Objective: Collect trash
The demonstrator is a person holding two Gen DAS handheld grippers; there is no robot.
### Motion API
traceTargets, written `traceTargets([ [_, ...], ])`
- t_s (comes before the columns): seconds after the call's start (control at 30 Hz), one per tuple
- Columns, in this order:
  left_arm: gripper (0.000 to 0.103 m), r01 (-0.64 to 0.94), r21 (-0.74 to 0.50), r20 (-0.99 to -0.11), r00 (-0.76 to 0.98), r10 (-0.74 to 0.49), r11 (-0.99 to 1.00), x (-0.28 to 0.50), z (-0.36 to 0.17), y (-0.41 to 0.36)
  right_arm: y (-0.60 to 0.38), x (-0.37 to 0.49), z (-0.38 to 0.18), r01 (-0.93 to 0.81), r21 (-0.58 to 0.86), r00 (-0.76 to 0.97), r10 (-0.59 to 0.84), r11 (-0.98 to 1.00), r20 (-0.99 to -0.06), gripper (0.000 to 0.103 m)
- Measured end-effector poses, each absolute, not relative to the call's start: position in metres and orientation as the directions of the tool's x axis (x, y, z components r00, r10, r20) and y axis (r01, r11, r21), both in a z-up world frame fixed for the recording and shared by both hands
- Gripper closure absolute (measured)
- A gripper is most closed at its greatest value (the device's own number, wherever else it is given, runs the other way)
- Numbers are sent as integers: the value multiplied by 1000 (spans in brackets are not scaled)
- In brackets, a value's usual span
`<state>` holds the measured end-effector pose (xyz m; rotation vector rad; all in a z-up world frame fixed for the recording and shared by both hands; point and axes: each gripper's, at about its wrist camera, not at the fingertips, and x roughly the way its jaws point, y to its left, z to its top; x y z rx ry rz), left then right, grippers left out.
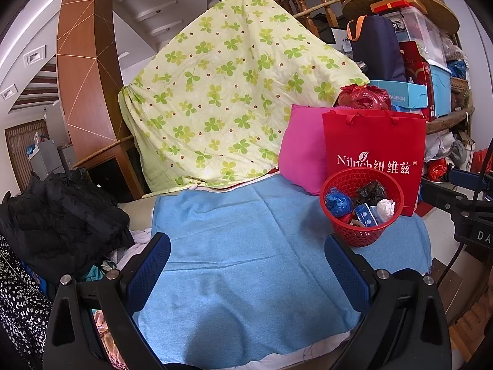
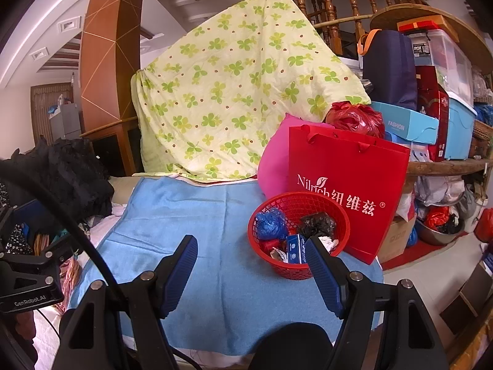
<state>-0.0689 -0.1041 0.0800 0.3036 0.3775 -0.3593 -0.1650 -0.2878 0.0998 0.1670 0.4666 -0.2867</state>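
Basket (image 1: pixel 361 206), red and round, is the landmark in the left wrist view. It stands on the blue cloth (image 1: pixel 246 246), touching the red bag (image 1: pixel 374 154) behind it. Inside it lie a blue wad (image 1: pixel 338 201), a black wad (image 1: pixel 371 191), a white wad (image 1: pixel 385 207) and a small blue box (image 1: pixel 365 215). No loose trash shows on the cloth beside the basket. The left gripper (image 1: pixel 246 265) is spread wide with nothing between its fingers; the basket lies ahead and to the right, just past its right finger (image 1: pixel 348 271).

From the right wrist view, the basket (image 2: pixel 297 234) is closer. The right gripper (image 2: pixel 251 274) is also spread and empty, and its right finger (image 2: pixel 322 274) overlaps the near rim of the basket in the picture; I cannot tell if they touch. The basket is round, so no long axis matters. In my judgement the right hand is nearer, and the collecting looks almost finished or finished.
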Motion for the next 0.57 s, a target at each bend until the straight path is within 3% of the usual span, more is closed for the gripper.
traceTargets([
  [0.43, 3, 431, 206, -405, 855, -325, 879, -53, 67, -107, -287, -153, 85, 319, 109, 842, -228, 942, -488, 27],
  [0.57, 3, 423, 151, -471, 825, -311, 893, -12, 51, -99, -292, -130, 71, 318, 127, 828, -210, 940, -520, 27],
])
